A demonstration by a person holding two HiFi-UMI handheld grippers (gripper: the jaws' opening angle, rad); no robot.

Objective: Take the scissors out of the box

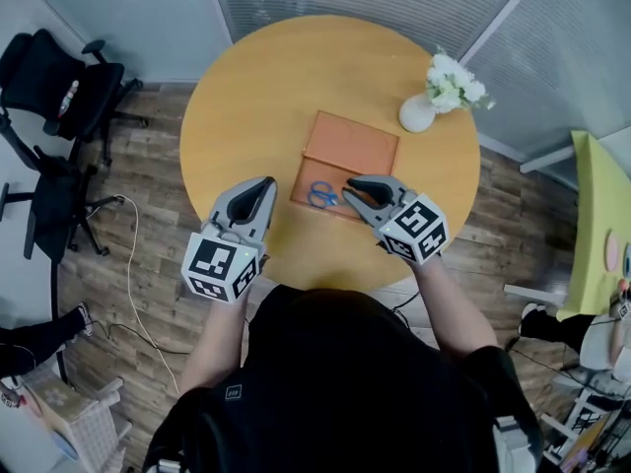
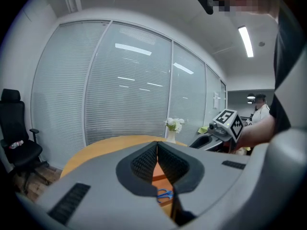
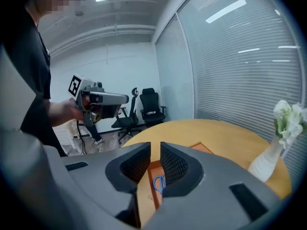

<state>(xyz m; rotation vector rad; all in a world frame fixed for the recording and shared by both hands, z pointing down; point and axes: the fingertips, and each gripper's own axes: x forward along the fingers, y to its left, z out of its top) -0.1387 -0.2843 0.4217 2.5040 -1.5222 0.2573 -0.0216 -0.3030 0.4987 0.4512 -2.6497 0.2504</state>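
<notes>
Looking down, the head view takes in a round wooden table (image 1: pixel 237 97) with a shallow orange box (image 1: pixel 350 146) near its middle; the scissors (image 1: pixel 322 196), small with blue loop handles, lie flat in the box's near left corner. The left gripper (image 1: pixel 264 183) hangs over the bare tabletop just left of the box, and the right gripper (image 1: pixel 350 187) reaches over the box's near edge with its tips just beside the scissors. A white vase of flowers (image 1: pixel 419 112) stands past the box's far right corner. The left gripper view alone shows that its jaws meet at the tips with nothing between them; below the tips the blue handles and a strip of the orange box show through the gap. The right gripper view shows its jaws drawn narrow, a thin slit between the pads, holding nothing, with the scissors on the box floor beneath them, not touching the jaws.
</notes>
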